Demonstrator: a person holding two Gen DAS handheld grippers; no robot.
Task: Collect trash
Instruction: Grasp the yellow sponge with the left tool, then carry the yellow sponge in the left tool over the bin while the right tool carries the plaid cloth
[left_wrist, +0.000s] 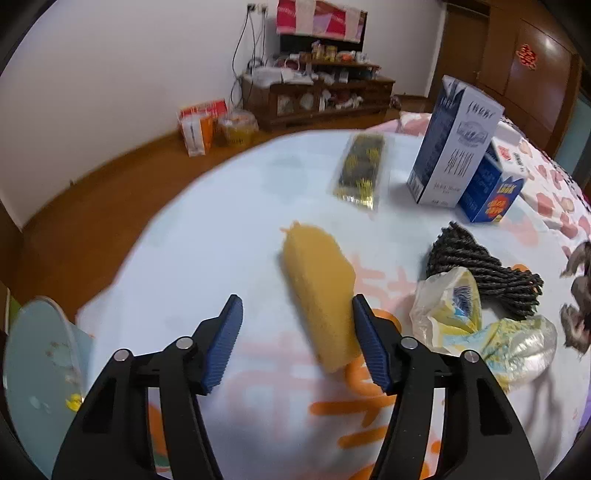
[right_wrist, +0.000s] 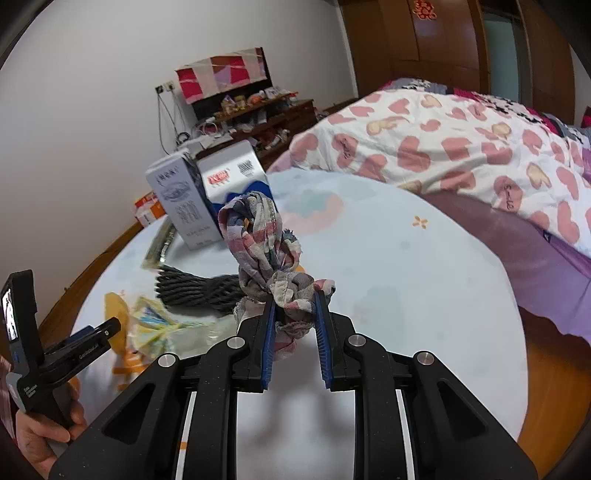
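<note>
Soft, even indoor light fills both views. Motion blur smears the yellow sponge block (left_wrist: 319, 299) at centre of the left view. Fisheye bending curves walls toward dark vignetted corners.

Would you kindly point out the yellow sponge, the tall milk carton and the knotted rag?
yellow sponge (left_wrist: 317, 291), left wrist view, middle
tall milk carton (left_wrist: 456, 144), left wrist view, front face
knotted rag (right_wrist: 262, 243), right wrist view, upper knot

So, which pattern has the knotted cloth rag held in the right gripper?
Faded pink, blue and grey checks on the knotted cloth rag; the right wrist view shows it best.
</note>
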